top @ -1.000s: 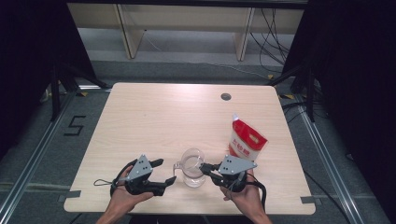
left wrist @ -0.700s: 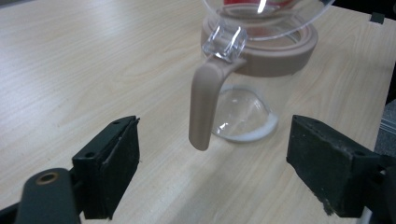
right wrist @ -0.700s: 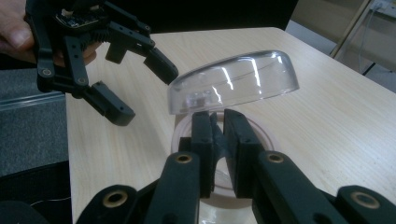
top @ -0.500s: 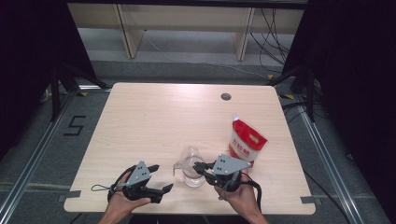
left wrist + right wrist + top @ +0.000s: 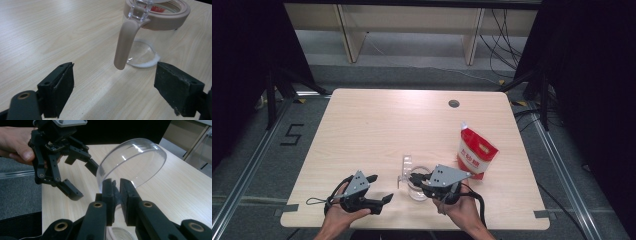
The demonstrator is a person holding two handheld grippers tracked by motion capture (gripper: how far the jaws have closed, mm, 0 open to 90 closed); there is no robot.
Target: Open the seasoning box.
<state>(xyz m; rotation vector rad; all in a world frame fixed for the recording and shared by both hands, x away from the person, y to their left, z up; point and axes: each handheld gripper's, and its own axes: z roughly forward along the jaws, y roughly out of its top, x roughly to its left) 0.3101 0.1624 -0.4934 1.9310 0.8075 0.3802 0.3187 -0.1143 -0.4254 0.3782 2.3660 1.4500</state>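
Observation:
A clear jar (image 5: 417,189) with a beige rim and beige handle (image 5: 124,42) stands near the table's front edge. My right gripper (image 5: 414,178) reaches in from the right and is shut on the rim of the jar's clear domed lid (image 5: 132,161), which is swung up on its hinge. In the right gripper view its jaws (image 5: 116,187) pinch the lid's edge. My left gripper (image 5: 379,189) sits just left of the jar, its jaws having just opened wider, with nothing between them. In the left gripper view the jar (image 5: 152,37) stands a little beyond the open gripper (image 5: 115,87).
A red and white pouch (image 5: 476,152) stands upright right of the jar. The light wooden table (image 5: 387,125) has a cable hole (image 5: 454,103) at the back right. Dark curtains and floor rails flank the table.
My right gripper has moved left over the jar and the clear lid has swung up. The left gripper has drawn back slightly from the jar, jaws wider.

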